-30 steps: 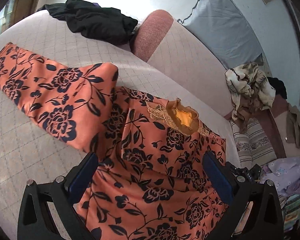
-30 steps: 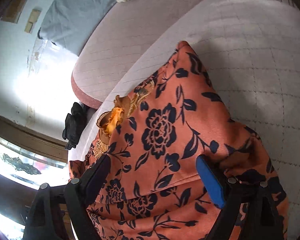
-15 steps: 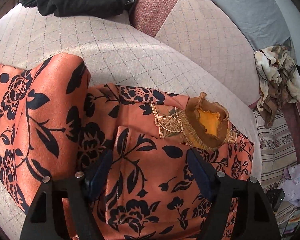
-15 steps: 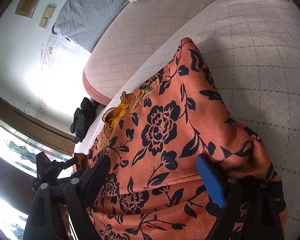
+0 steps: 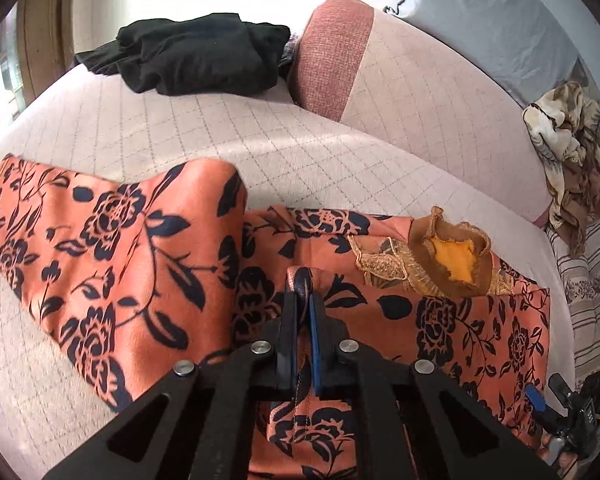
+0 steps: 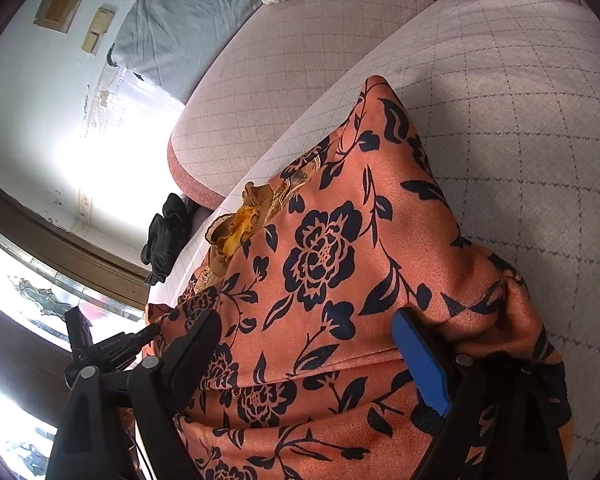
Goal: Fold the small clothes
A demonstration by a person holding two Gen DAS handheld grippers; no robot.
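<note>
An orange garment with dark floral print (image 5: 112,248) lies on the pale quilted sofa seat (image 5: 140,128). Its gold-trimmed neckline (image 5: 450,258) points to the sofa back. My left gripper (image 5: 303,298) is shut on a raised fold of this garment near its middle. In the right wrist view the same garment (image 6: 324,256) fills the centre. My right gripper (image 6: 308,332) is open, its jaws wide apart over the cloth, with a blue pad (image 6: 420,364) on the right finger. The left gripper (image 6: 112,346) shows at the garment's far left edge.
A black garment pile (image 5: 204,56) lies at the far end of the seat by a pink cushion (image 5: 332,48). A beige patterned cloth (image 5: 572,148) hangs on the sofa back at right. A grey sheet (image 5: 500,12) covers the wall behind.
My left gripper has closed from wide open onto a fold of the orange garment. The right gripper stays open over the cloth with little movement.
</note>
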